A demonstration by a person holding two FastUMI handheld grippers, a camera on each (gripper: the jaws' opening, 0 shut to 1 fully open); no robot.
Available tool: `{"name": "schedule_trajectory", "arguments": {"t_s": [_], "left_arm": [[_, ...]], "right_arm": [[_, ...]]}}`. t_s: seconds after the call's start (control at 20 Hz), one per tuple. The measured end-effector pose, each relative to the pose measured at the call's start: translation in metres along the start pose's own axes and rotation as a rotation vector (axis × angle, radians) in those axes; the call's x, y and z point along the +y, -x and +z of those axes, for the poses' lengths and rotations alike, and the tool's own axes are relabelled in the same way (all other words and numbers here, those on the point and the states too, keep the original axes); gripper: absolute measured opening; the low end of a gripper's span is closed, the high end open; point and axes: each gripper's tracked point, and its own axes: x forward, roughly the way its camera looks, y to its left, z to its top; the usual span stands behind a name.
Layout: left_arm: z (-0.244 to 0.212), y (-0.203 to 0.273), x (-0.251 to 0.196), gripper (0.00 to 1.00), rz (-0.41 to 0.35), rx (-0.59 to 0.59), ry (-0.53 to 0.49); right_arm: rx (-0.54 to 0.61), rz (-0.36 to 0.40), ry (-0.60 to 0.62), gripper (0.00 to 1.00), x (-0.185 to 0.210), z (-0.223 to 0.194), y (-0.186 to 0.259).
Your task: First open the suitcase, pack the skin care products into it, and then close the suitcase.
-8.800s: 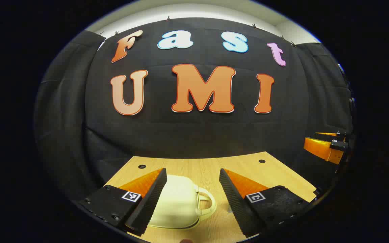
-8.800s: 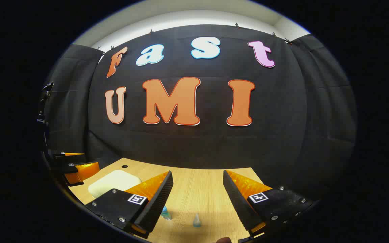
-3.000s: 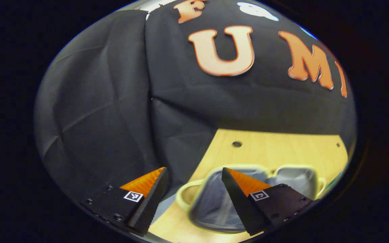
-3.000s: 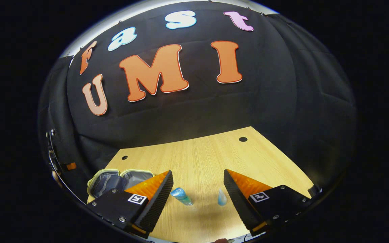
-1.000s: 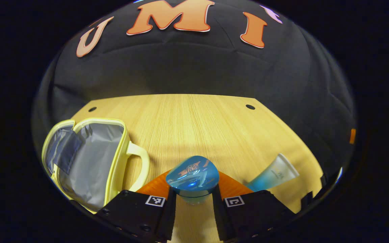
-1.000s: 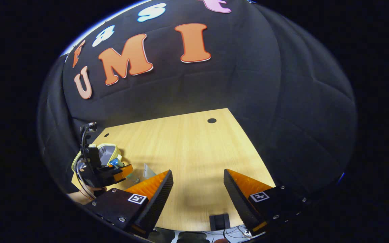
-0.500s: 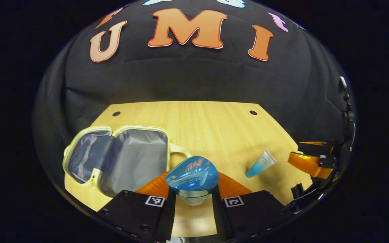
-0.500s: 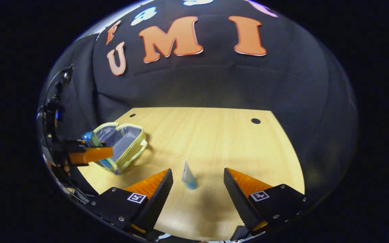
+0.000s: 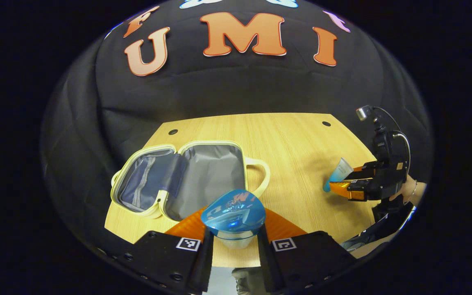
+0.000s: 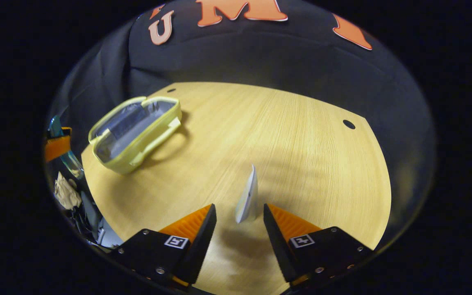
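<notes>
The table (image 10: 285, 135) has a light wood-grain top with small round holes near its far corners. Creased black cloth (image 9: 228, 88) forms the booth wall behind it.

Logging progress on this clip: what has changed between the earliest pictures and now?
The suitcase, shut at first, now lies open on the table. The left gripper has clamped the blue-capped bottle and lifted it. The right gripper has closed in around the standing tube, not yet pinching it. Suitcase interior holds no products yet.
</notes>
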Motion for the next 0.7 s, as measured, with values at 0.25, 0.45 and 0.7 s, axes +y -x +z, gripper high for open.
{"name": "schedule_trajectory", "arguments": {"t_s": [0.25, 0.45, 0.7], "left_arm": [[-0.003, 0.009, 0.025, 0.49, 0.035, 0.024, -0.048], [0.013, 0.013, 0.050, 0.49, 0.019, 0.068, -0.024], [0.013, -0.009, 0.065, 0.49, -0.070, 0.281, -0.061]], "right_arm": [[0.034, -0.020, -0.037, 0.40, -0.004, -0.002, -0.007], [0.049, 0.067, -0.166, 0.35, 0.011, 0.004, 0.006], [0.074, 0.253, -0.305, 0.34, 0.053, 0.012, 0.041]]}}
